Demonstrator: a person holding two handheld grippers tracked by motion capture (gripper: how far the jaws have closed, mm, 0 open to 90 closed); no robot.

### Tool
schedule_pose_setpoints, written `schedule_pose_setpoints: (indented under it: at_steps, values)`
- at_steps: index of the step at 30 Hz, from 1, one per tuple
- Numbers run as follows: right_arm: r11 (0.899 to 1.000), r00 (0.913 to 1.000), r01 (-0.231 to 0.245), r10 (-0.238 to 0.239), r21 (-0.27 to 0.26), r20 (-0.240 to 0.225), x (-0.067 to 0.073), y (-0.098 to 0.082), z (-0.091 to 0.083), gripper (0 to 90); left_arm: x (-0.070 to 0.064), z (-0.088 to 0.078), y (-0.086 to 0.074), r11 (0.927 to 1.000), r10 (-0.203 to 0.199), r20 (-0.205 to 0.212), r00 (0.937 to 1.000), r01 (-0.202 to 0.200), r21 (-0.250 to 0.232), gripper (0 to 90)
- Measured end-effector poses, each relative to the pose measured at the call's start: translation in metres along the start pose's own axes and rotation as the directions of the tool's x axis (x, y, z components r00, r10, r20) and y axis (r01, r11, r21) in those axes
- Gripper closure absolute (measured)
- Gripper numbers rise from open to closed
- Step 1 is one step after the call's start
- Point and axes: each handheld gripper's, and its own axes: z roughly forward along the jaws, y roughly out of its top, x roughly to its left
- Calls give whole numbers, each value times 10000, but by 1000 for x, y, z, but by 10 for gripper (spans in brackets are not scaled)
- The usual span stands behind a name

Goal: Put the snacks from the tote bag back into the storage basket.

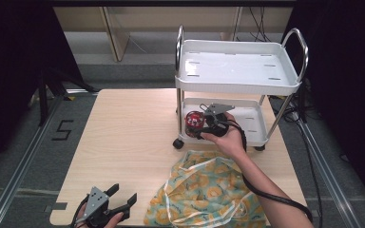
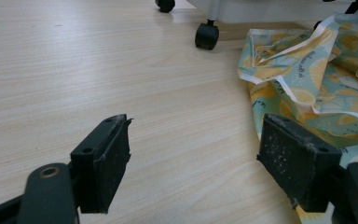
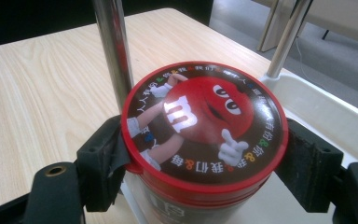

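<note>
Black pads (image 3: pixel 103 161) pressed against both sides of a red-lidded candy tub (image 3: pixel 204 135), just under the lid rim. Tub upright, lid still on, cartoon face up. Right gripper (image 1: pixel 200 124) clamped on it at the near-left corner of the cart (image 1: pixel 237 80), level with the cart's lower shelf (image 1: pixel 254 124) and close beside the front-left chrome post (image 3: pixel 113 51). From the right gripper view, tub looks to be over the shelf's white rim or right at its edge; cannot tell whether its base rests on anything.

Probably the placing step: tub carried to the lower shelf, not yet let go. Next move likely calls for easing the tub inward past the post without knocking it, lowering until the base sits flat on the shelf, then spreading the jaws and drawing back toward the table (image 1: pixel 133 142) side, clear of the lid.

Left gripper (image 1: pixel 120 199) well away from the cart, at the table's near edge, jaws spread wide and holding nothing, pads (image 2: pixel 105 165) hovering low over bare wood. Yellow lemon-print cloth (image 1: pixel 204 190) crumpled between that gripper and the cart, in front of the cart's black wheel (image 2: pixel 207 36), just beside the right-hand pad. Perhaps the left one's next job, though only a guess.
</note>
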Motion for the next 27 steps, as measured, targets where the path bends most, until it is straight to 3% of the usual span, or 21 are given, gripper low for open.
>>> schedule_pose_setpoints:
  at_steps: [7, 9, 14, 25, 27]
  values:
    - [9999, 9999, -27, 26, 98, 133, 1, -1, 2, 261, -1, 0, 0, 10000, -85, -21, 10000, 85, 4, 240]
    - [9996, 9997, -233, 232, 135, 50, 2, -2, 1, 261, -1, 0, 0, 10000, -84, -15, 10000, 84, 5, 240]
    - [9998, 9999, -38, 35, 186, 133, 0, -4, 5, 260, 0, 0, 0, 10000, -73, -22, 10000, 73, 2, 240]
    - [9997, 9996, -145, 139, 217, 262, -2, -6, 6, 260, -1, 0, 0, 10000, -85, -18, 10000, 85, -8, 240]
    - [9995, 9997, -225, 223, 239, 93, -1, -6, 6, 261, -1, 0, 0, 10000, -83, -20, 10000, 83, -3, 240]
